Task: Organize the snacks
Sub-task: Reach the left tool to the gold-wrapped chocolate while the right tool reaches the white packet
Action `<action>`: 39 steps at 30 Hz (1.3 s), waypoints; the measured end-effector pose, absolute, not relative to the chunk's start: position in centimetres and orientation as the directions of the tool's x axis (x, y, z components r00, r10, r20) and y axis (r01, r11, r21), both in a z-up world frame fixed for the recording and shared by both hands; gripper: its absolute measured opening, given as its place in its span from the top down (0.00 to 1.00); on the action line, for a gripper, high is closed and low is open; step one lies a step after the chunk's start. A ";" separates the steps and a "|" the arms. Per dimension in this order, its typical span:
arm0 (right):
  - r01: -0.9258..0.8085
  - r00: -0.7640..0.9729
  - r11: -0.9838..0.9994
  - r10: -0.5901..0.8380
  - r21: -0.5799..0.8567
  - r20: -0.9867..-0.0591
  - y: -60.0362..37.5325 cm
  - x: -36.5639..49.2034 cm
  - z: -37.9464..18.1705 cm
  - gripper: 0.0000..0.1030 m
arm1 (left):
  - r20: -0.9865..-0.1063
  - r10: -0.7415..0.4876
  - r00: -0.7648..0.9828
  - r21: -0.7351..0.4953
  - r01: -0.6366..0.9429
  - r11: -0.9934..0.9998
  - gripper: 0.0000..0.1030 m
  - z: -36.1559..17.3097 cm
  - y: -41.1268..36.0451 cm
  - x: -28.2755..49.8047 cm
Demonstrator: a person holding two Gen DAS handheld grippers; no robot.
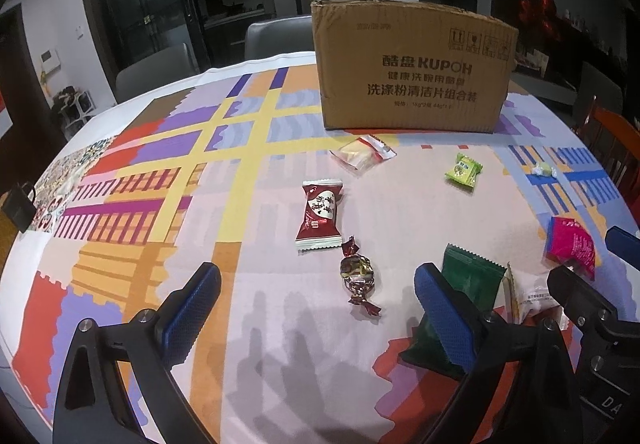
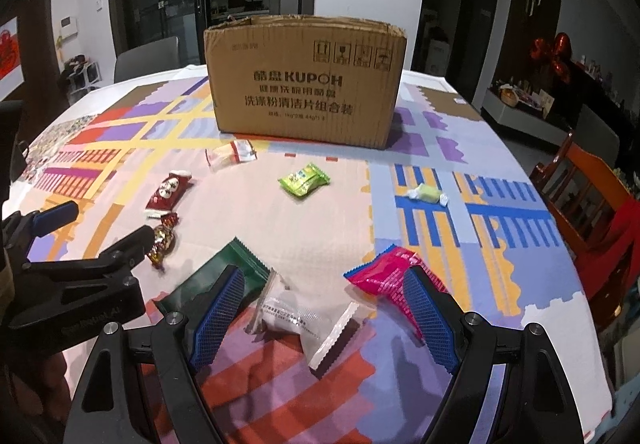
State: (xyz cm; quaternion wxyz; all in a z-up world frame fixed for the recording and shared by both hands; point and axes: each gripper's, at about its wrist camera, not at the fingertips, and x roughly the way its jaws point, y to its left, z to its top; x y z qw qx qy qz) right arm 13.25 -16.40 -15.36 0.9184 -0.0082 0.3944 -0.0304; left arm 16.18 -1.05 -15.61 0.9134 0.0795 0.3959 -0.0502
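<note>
An open cardboard box point(image 1: 412, 64) point(image 2: 304, 84) stands at the far side of the table. Snacks lie in front of it: a dark red packet point(image 1: 320, 216) point(image 2: 168, 194), a foil candy point(image 1: 358, 274) point(image 2: 162, 240), a pale packet point(image 1: 362, 152) point(image 2: 230, 154), a light green packet point(image 1: 463, 170) point(image 2: 304, 180), a small green candy point(image 2: 426, 194), a dark green packet point(image 1: 468, 284) point(image 2: 224, 272), a clear white packet point(image 2: 304, 316) and a pink packet point(image 1: 570, 244) point(image 2: 384, 274). My left gripper point(image 1: 316, 316) is open, the foil candy between its fingers. My right gripper point(image 2: 326, 318) is open around the clear white packet.
The table wears a colourful patterned cloth point(image 1: 160, 164). Grey chairs point(image 1: 276, 32) stand behind it and an orange wooden chair point(image 2: 588, 188) at the right. A small black object point(image 1: 18, 206) lies at the left edge.
</note>
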 end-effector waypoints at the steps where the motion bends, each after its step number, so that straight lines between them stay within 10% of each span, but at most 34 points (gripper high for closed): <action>1: 0.050 0.682 0.998 -0.062 -0.038 -0.729 -16.4 13.3 -15.6 0.20 | -0.732 -0.028 0.681 0.109 0.156 0.982 0.04 -15.7 -1.1 16.3; 34: 0.050 0.566 0.999 -0.014 0.017 -0.824 -16.5 15.6 -19.9 0.20 | -0.787 -0.051 0.614 0.078 0.182 0.980 0.43 -19.4 -2.1 18.9; 39: 0.054 0.554 0.998 0.005 0.042 -0.833 -16.8 16.0 -20.2 0.39 | -0.787 -0.077 0.612 0.060 0.200 0.978 0.60 -19.4 -2.3 19.0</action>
